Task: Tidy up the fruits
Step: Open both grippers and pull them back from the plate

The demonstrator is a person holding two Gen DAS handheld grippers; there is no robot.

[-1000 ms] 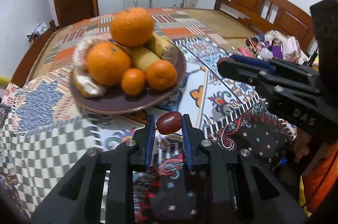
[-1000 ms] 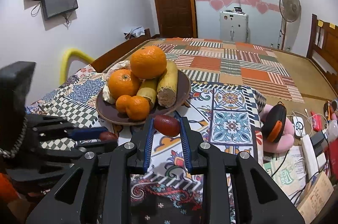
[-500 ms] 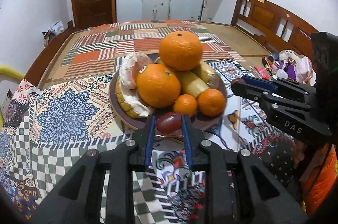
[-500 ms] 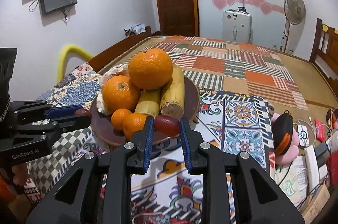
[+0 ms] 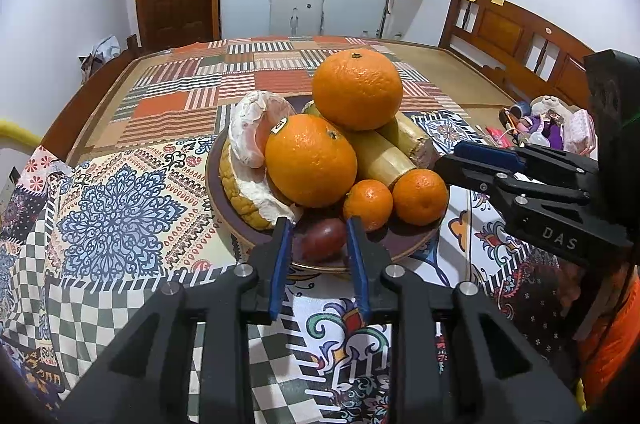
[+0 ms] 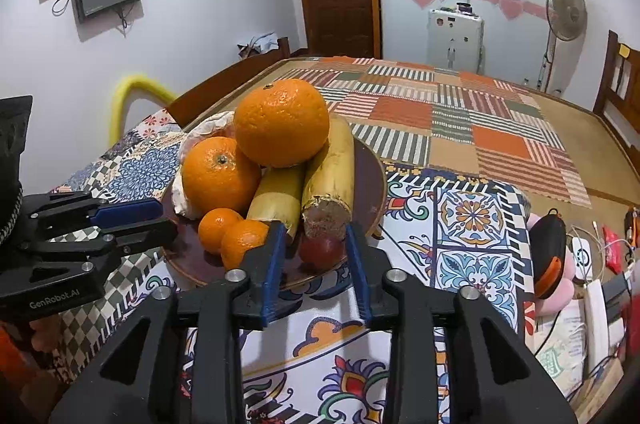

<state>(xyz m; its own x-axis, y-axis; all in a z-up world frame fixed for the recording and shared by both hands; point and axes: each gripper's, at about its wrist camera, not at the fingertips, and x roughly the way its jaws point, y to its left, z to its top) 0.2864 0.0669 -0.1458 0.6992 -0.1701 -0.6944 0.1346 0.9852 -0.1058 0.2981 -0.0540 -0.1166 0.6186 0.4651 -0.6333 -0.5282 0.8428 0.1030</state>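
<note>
Releasing both red fruits onto plate (image 5: 224,220) w/ the oranges, so all fruit ends up together. Left gripper (image 5: 318,236) jaws just been opening, parting round left red fruit (image 5: 322,239), now lying on near rim, pads clear of it. Right gripper (image 6: 314,244) doing same: right red fruit (image 6: 321,250) sitting by cut banana end (image 6: 326,218), fingers apart, not pinching. Getting tight: small oranges (image 5: 419,197) & peeled pomelo (image 5: 256,160) crowding the jaws; backing out towards cloth (image 5: 120,224) looking freest.
</note>
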